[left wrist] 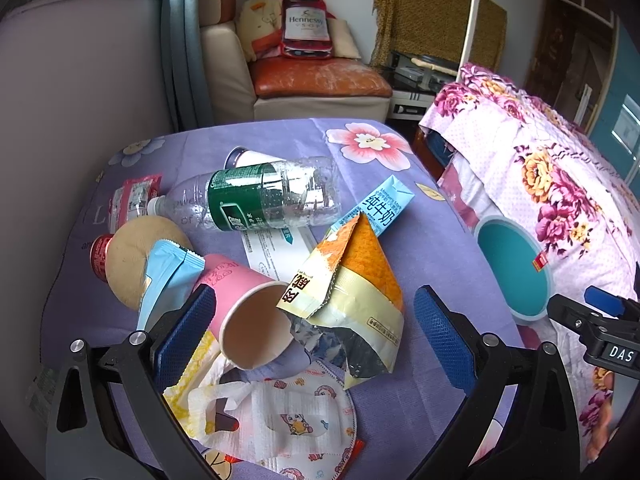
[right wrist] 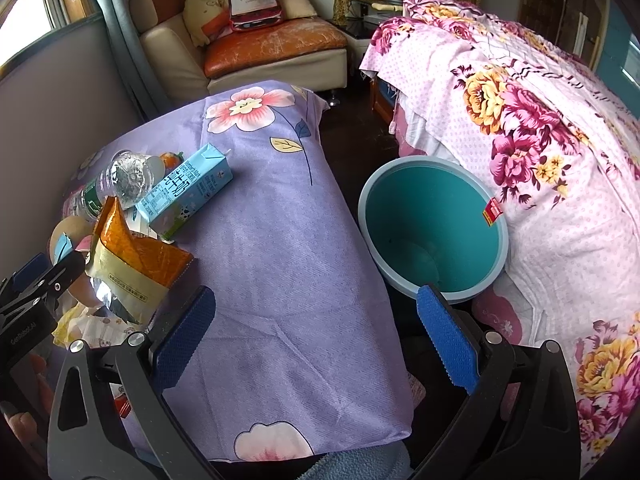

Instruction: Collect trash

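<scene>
The left tongs (left wrist: 314, 332) stand wide over a heap of trash on the purple flowered bench (left wrist: 432, 240), holding nothing. Between their blue pads lie a pink paper cup (left wrist: 244, 312) on its side, mouth toward the camera, and a torn orange and yellow snack bag (left wrist: 360, 288) that touches the cup's rim. Below them lies a printed face mask (left wrist: 288, 420). Farther back a clear plastic bottle (left wrist: 256, 200) with a green label lies on its side, and a blue milk carton (left wrist: 380, 204) rests just beside the snack bag. A light blue wrapper (left wrist: 168, 276) leans on a round tan lid (left wrist: 132, 264) at the left.

The right tongs (right wrist: 316, 332) are also wide and hold nothing, above bare cloth at the bench edge. A teal bin (right wrist: 436, 220) stands between the bench and the flowered bed (right wrist: 540, 140)
</scene>
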### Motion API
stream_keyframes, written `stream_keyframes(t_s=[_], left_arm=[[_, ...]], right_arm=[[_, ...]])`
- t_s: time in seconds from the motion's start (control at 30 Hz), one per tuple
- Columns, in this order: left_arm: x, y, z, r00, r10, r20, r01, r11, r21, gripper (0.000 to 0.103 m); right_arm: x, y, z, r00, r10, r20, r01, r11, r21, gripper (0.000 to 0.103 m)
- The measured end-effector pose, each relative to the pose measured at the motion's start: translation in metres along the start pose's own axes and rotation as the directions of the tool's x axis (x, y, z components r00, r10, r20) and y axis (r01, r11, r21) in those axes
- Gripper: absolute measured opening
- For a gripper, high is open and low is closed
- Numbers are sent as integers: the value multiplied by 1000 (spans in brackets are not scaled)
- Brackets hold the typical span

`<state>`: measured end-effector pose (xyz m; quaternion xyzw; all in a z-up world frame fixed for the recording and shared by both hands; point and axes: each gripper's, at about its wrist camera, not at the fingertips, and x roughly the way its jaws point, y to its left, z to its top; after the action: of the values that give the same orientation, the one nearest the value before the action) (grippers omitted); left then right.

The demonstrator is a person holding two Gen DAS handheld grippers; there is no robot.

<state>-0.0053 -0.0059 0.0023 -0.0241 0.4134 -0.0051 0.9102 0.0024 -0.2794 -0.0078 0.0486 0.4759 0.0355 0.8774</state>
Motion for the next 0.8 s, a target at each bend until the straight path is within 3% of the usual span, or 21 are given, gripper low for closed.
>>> stream_keyframes(t_s=[0.8], left_arm=[[0,0,1,1000,-7,-3,7,1000,-3,99]], right_arm=[[3,15,5,1000,-1,-20,1,1000,-23,97]])
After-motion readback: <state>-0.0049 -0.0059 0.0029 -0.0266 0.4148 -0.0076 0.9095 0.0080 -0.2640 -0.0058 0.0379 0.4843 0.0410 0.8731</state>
